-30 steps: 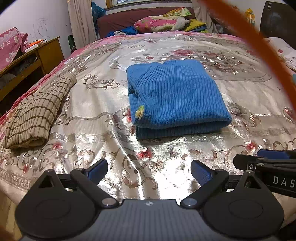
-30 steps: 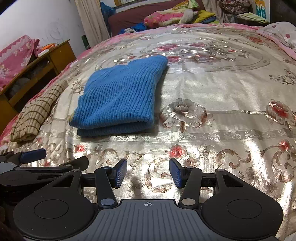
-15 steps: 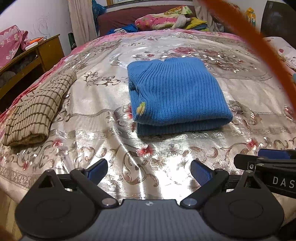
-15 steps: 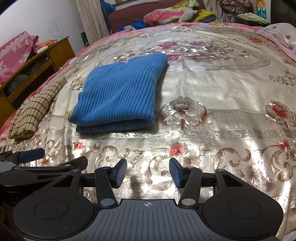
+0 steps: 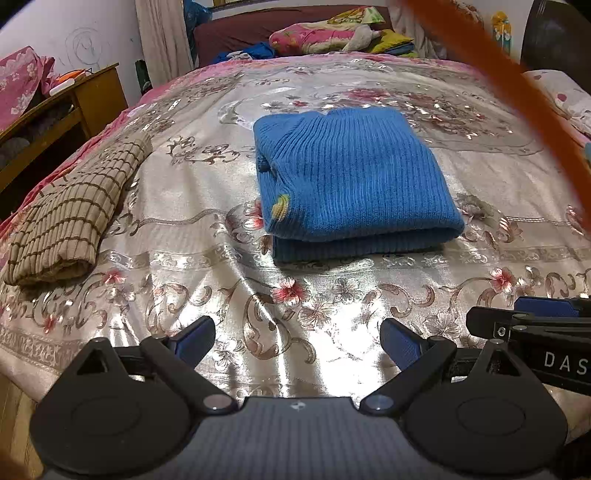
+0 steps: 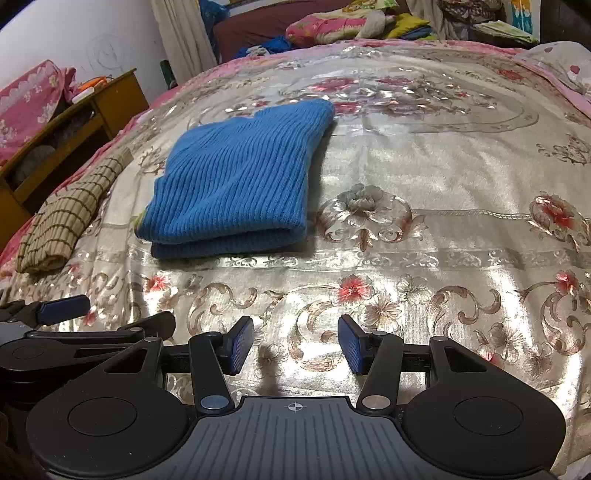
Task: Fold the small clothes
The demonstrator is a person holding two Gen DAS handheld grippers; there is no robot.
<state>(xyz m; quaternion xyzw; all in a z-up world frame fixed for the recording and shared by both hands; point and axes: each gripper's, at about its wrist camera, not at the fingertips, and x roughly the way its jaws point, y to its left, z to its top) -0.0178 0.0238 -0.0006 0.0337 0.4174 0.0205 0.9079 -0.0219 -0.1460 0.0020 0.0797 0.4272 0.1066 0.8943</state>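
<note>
A blue ribbed knit garment (image 5: 351,181) lies folded on the flowered bedspread (image 5: 207,258), its folded edge toward me. It also shows in the right wrist view (image 6: 240,181), left of centre. My left gripper (image 5: 297,341) is open and empty, near the bed's front edge, well short of the garment. My right gripper (image 6: 295,345) is open and empty, to the right of the garment's near edge. The right gripper's side shows at the right in the left wrist view (image 5: 532,325).
A folded tan checked cloth (image 5: 70,218) lies at the bed's left edge, also in the right wrist view (image 6: 66,218). A wooden bedside cabinet (image 5: 62,110) stands left of the bed. Pillows and piled clothes (image 5: 332,35) sit at the far end. A blurred orange strap (image 5: 517,96) crosses the upper right.
Both grippers have drawn back and tilted slightly, so the blue garment sits a little higher in both views. Neither gripper has opened or shut.
</note>
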